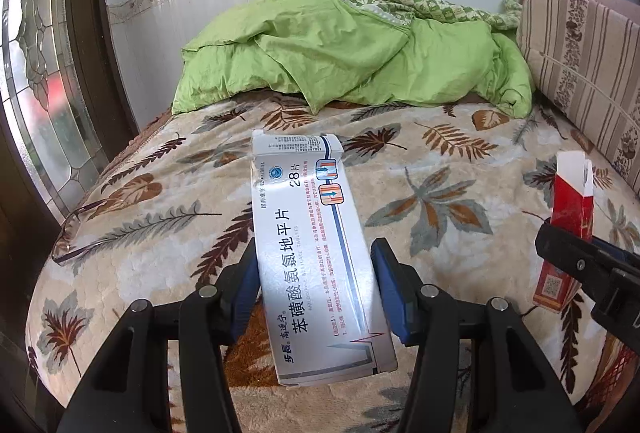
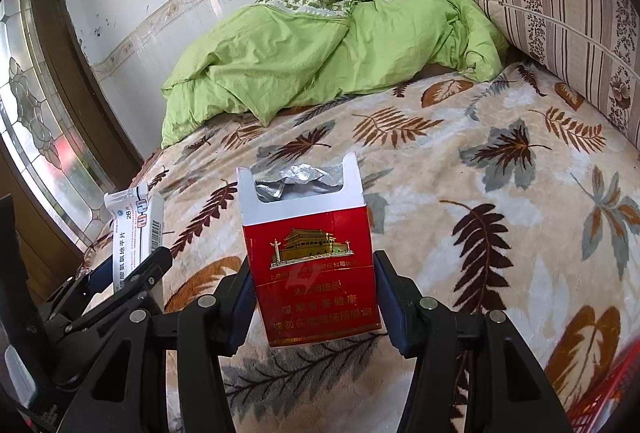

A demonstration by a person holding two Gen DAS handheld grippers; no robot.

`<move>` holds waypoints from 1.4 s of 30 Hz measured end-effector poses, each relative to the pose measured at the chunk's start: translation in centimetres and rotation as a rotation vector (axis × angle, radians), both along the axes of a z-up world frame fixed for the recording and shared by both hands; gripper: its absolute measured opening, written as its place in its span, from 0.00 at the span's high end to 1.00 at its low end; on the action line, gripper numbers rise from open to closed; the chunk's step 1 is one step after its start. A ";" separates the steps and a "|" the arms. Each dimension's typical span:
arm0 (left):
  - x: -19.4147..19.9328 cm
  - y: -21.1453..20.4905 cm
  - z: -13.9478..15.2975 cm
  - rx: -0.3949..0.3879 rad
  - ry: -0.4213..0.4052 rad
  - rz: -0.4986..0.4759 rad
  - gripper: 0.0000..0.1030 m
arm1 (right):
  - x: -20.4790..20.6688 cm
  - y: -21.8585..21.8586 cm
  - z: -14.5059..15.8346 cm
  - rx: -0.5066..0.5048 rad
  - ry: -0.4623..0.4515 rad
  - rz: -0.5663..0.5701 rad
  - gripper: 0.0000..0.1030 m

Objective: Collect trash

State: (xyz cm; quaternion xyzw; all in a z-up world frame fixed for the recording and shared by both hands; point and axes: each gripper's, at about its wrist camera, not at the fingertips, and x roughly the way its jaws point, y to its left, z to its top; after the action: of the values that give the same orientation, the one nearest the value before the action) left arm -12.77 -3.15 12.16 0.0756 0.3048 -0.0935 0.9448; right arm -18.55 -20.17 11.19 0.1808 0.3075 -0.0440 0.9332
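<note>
As claws grip: foil-filled cigarette pack [image 2: 312, 273]

Medicine box [image 1: 316, 253]: glossy white cardboard, sheen along its face.
Cigarette pack [image 2: 316, 273]: smooth red card, gold embossing, crumpled silver foil inside.
Blanket [image 1: 440, 169]: plush fleece, leaf print.
Duvet [image 1: 340, 57]: matt green cloth, creased.
Gripper fingers [image 1: 244, 289]: matt black plastic, blue pads.
Door [image 1: 36, 73]: dark wood, leaded glass.
</note>
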 end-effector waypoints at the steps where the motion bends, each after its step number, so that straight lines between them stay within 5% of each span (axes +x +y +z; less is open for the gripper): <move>1: 0.0 -0.1 -0.1 0.000 -0.001 -0.003 0.48 | 0.0 0.0 0.0 0.001 0.000 -0.001 0.43; 26: -0.4 -0.6 -0.1 0.003 -0.021 -0.041 0.48 | 0.4 0.1 -0.1 0.034 -0.001 0.000 0.43; 42: -5.8 -4.1 3.1 -0.045 -0.052 -0.218 0.48 | -7.8 -2.6 2.3 0.116 -0.031 -0.046 0.43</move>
State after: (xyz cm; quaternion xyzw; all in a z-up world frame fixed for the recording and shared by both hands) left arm -18.59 -7.25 15.22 0.0897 0.2680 -0.2004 0.9381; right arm -26.35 -22.76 13.51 0.2422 0.2905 -0.0447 0.9246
